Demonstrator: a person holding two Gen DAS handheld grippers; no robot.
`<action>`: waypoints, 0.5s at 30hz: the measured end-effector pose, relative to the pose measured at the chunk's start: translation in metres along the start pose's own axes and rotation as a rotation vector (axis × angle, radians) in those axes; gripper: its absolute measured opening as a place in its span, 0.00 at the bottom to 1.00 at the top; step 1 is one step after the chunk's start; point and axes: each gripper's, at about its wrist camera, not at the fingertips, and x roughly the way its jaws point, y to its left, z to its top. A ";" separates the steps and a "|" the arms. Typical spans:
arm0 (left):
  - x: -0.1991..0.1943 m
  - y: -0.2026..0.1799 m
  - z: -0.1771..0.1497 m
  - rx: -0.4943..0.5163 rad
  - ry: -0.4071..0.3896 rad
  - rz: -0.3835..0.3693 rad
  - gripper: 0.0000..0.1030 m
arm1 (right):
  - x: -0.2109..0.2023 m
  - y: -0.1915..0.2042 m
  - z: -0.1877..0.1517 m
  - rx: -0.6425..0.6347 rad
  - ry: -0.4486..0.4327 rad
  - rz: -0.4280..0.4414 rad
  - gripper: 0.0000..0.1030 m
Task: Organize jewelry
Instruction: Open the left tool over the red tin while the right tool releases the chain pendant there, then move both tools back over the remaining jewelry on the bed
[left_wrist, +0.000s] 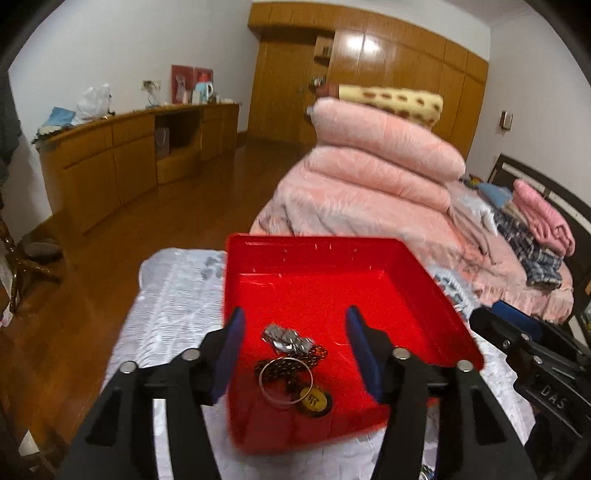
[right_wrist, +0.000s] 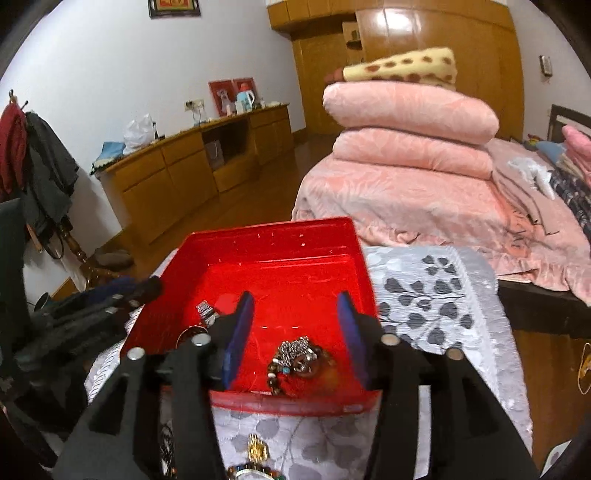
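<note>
Both tongs are spread apart and hold nothing. Between the fingers of the left tongs (left_wrist: 295, 354), a silver ring (left_wrist: 285, 380), dark chain (left_wrist: 295, 360) and yellow tag (left_wrist: 314, 398) lie in the red tray (left_wrist: 317, 254). The right tongs (right_wrist: 295, 341) frame a beaded bracelet cluster (right_wrist: 299, 356) in the same tray, which sits on the leaf-patterned surface (right_wrist: 436, 295)

At the bottom edge of the right wrist view we see loose jewelry (right_wrist: 255, 466) cut off by the frame. In the red tray (right_wrist: 280, 236), left of centre, the gripper finger (right_wrist: 240, 339) hides part of a silver piece (right_wrist: 205, 311). We cannot tell apart the tangled chains (left_wrist: 291, 360) at lower centre of the left wrist view.
</note>
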 end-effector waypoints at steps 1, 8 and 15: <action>-0.007 0.003 -0.001 -0.007 -0.010 0.003 0.67 | -0.007 0.000 -0.003 0.000 -0.011 -0.006 0.55; -0.057 0.022 -0.027 -0.014 -0.074 0.047 0.89 | -0.053 0.001 -0.040 -0.014 -0.054 -0.038 0.83; -0.080 0.035 -0.063 -0.014 -0.065 0.093 0.94 | -0.064 0.006 -0.078 -0.028 0.017 -0.023 0.91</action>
